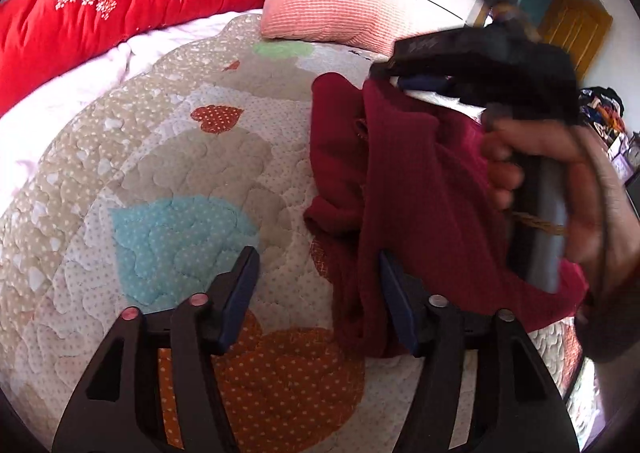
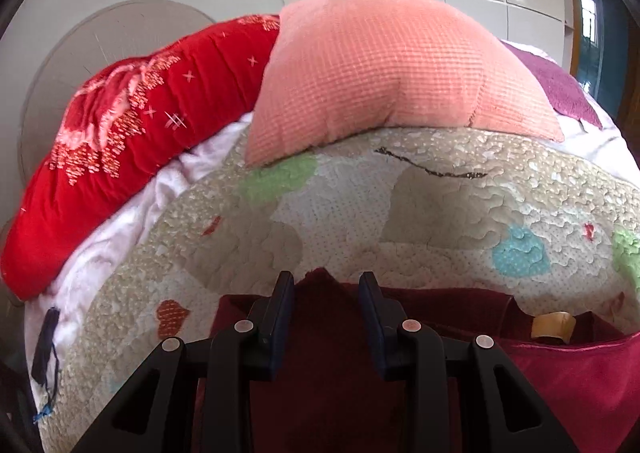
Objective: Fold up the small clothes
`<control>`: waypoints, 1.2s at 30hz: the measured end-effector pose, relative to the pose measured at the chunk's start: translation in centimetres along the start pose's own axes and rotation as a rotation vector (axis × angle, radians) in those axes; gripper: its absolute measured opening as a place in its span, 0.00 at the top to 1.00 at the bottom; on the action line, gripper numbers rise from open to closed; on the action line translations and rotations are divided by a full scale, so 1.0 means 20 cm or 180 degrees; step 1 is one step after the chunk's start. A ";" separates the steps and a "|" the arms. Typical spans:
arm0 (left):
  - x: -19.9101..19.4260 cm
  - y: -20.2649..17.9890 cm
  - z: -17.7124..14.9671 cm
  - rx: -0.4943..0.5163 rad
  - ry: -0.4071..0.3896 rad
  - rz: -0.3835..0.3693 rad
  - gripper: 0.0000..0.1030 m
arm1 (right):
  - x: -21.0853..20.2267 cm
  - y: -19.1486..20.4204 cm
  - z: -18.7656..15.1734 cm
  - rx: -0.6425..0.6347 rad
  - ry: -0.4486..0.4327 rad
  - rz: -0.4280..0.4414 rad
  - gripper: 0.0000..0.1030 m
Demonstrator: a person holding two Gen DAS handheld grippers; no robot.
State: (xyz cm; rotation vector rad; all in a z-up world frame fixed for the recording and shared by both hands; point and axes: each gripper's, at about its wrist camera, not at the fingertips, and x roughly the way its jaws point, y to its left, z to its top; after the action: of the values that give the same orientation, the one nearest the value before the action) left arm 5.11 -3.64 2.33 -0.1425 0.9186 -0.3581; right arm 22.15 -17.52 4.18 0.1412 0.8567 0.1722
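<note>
A dark red knit garment (image 1: 404,189) lies bunched on the patchwork quilt (image 1: 172,173). My left gripper (image 1: 316,277) is open above the quilt, its right finger against the garment's lower left edge. In the left wrist view the person's hand holds my right gripper (image 1: 424,83) over the garment's top, with cloth draped from it. In the right wrist view my right gripper (image 2: 326,293) stands partly open with a corner of the red garment (image 2: 320,293) rising between its fingers; whether it pinches the cloth is unclear. A tan label (image 2: 554,327) shows at the garment's right.
A pink waffle pillow (image 2: 384,77) and a red quilted blanket (image 2: 132,141) lie at the head of the bed. White sheet (image 1: 72,101) borders the quilt's left. A wooden door (image 1: 560,9) and clutter (image 1: 604,109) stand at the right.
</note>
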 end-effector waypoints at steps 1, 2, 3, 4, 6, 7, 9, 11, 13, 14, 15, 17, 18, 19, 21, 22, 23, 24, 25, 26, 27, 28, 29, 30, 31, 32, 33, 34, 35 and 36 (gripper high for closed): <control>0.00 0.00 0.00 -0.0011 -0.0002 -0.0004 0.36 | 0.06 0.01 -0.01 -0.0029 0.0092 -0.0033 0.69; 0.00 0.00 0.00 -0.0013 0.0004 -0.0008 0.36 | 0.13 0.02 -0.02 -0.0076 0.0240 -0.0072 0.69; 0.00 0.00 0.00 -0.0009 0.0005 -0.0006 0.36 | 0.18 0.03 -0.03 -0.0112 0.0333 -0.0130 0.68; 0.01 0.00 0.00 -0.0003 0.0005 -0.0005 0.36 | 0.19 0.04 -0.04 -0.0152 0.0334 -0.0167 0.68; 0.01 0.00 -0.01 -0.0001 0.0002 -0.0006 0.36 | 0.15 0.04 -0.06 -0.0193 0.0250 -0.0172 0.69; 0.00 0.00 -0.01 -0.0001 0.0000 -0.0006 0.36 | 0.10 0.03 -0.06 -0.0164 0.0216 -0.0122 0.69; 0.00 0.00 -0.01 0.0002 -0.0001 -0.0004 0.36 | -0.01 0.00 -0.08 -0.0094 0.0127 -0.0036 0.69; 0.00 0.00 0.00 0.0004 -0.0013 -0.0007 0.36 | -0.16 -0.05 -0.12 -0.0056 0.0008 0.0006 0.69; -0.01 0.00 0.00 0.0008 -0.0039 -0.0005 0.36 | -0.34 -0.16 -0.19 -0.0029 -0.0111 -0.0061 0.68; -0.01 0.00 -0.01 0.0016 -0.0052 0.0002 0.36 | -0.41 -0.21 -0.22 -0.0011 -0.0157 -0.0138 0.65; -0.02 -0.01 -0.01 0.0029 -0.0065 0.0012 0.36 | -0.48 -0.29 -0.25 0.0016 -0.0199 -0.0270 0.63; -0.02 -0.02 -0.02 0.0051 -0.0089 0.0025 0.36 | -0.58 -0.44 -0.31 0.0085 -0.0260 -0.0562 0.63; -0.02 -0.02 -0.02 0.0050 -0.0097 0.0025 0.36 | -0.62 -0.53 -0.33 0.0148 -0.0276 -0.0710 0.63; -0.02 -0.02 -0.02 0.0048 -0.0104 0.0021 0.36 | -0.64 -0.62 -0.35 0.0233 -0.0274 -0.0821 0.63; -0.02 -0.02 -0.02 0.0052 -0.0129 0.0004 0.36 | -0.69 -0.79 -0.39 0.0470 -0.0242 -0.0995 0.63; -0.02 -0.03 -0.02 0.0055 -0.0147 -0.0002 0.36 | -0.70 -0.85 -0.40 0.0562 -0.0229 -0.1046 0.63; -0.02 -0.03 -0.01 0.0060 -0.0162 -0.0006 0.36 | -0.70 -0.90 -0.42 0.0632 -0.0200 -0.1081 0.63; -0.03 -0.04 -0.02 0.0065 -0.0176 -0.0017 0.36 | -0.68 -0.95 -0.45 0.0669 -0.0125 -0.1125 0.63; -0.03 -0.04 -0.01 0.0067 -0.0195 -0.0041 0.36 | -0.65 -0.97 -0.47 0.0692 -0.0058 -0.1146 0.63; -0.04 -0.05 -0.01 0.0068 -0.0224 -0.0094 0.36 | -0.61 -1.00 -0.49 0.0739 0.0004 -0.1144 0.63; -0.05 -0.05 -0.01 0.0071 -0.0247 -0.0141 0.36 | -0.59 -1.03 -0.52 0.0783 -0.0023 -0.1132 0.62; -0.06 -0.05 -0.01 0.0076 -0.0273 -0.0191 0.36 | -0.59 -1.04 -0.52 0.0800 -0.0089 -0.1132 0.62; -0.07 -0.06 -0.01 0.0082 -0.0301 -0.0247 0.36 | -0.59 -1.05 -0.52 0.0821 -0.0106 -0.1110 0.62; -0.08 -0.06 -0.01 0.0091 -0.0324 -0.0288 0.36 | -0.61 -1.04 -0.52 0.0835 -0.0092 -0.1089 0.62; -0.08 -0.07 -0.01 0.0101 -0.0350 -0.0322 0.36 | -0.63 -1.05 -0.51 0.0843 -0.0085 -0.1047 0.63; -0.09 -0.07 0.00 0.0115 -0.0380 -0.0354 0.36 | -0.66 -1.04 -0.49 0.0847 -0.0115 -0.0979 0.63; -0.10 -0.08 0.00 0.0125 -0.0393 -0.0381 0.36 | -0.70 -1.02 -0.48 0.0838 -0.0180 -0.0918 0.63; -0.10 -0.09 0.00 0.0134 -0.0401 -0.0413 0.36 | -0.74 -1.02 -0.47 0.0820 -0.0236 -0.0912 0.63; -0.10 -0.09 0.00 0.0146 -0.0408 -0.0443 0.36 | -0.76 -1.01 -0.46 0.0799 -0.0278 -0.0948 0.63; -0.10 -0.10 0.00 0.0161 -0.0412 -0.0449 0.36 | -0.78 -1.02 -0.45 0.0784 -0.0294 -0.0987 0.63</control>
State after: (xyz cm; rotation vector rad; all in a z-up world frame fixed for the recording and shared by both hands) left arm 3.41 -4.77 4.36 -0.1823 0.7729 -0.4969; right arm 7.18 -40.09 5.92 0.2425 0.7948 -0.2298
